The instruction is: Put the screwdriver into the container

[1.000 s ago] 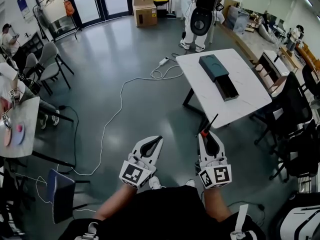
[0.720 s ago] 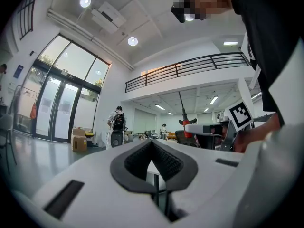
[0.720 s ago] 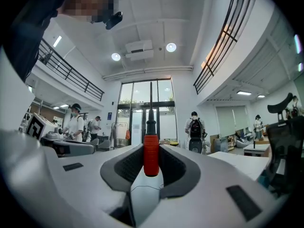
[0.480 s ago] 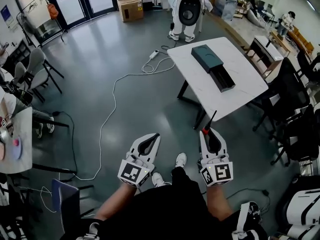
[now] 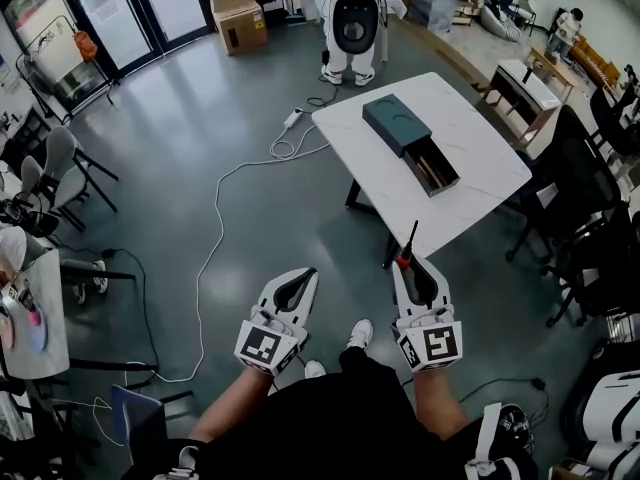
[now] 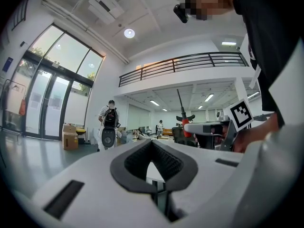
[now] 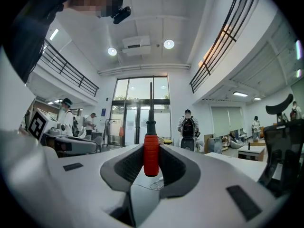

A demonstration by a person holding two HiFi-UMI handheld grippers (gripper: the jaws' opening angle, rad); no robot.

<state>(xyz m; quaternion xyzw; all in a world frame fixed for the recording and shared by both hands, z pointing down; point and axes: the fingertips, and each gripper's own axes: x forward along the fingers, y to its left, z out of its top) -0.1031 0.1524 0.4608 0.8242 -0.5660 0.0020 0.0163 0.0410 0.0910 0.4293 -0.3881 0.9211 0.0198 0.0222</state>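
My right gripper [image 5: 415, 271] is shut on a screwdriver [image 5: 405, 257] with a red handle; its black shaft points forward toward the white table [image 5: 480, 153]. In the right gripper view the red handle [image 7: 151, 154] stands upright between the pads. The container [image 5: 409, 143], a dark teal box with its drawer [image 5: 433, 166] pulled open, lies on that table, well ahead of both grippers. My left gripper [image 5: 297, 279] is shut with nothing in it and hangs over the floor to the left of the right one.
A person with a backpack [image 5: 351, 16] stands beyond the table's far end. A white cable [image 5: 214, 230] snakes across the grey floor. Black office chairs [image 5: 590, 258] crowd the right side, grey chairs [image 5: 55, 163] and another table [image 5: 25, 318] the left. A cardboard box [image 5: 238, 23] sits by the doors.
The table with the container has shifted left and nearer in the head view as the person walks. Both grippers keep the same pose, with the screwdriver still held.
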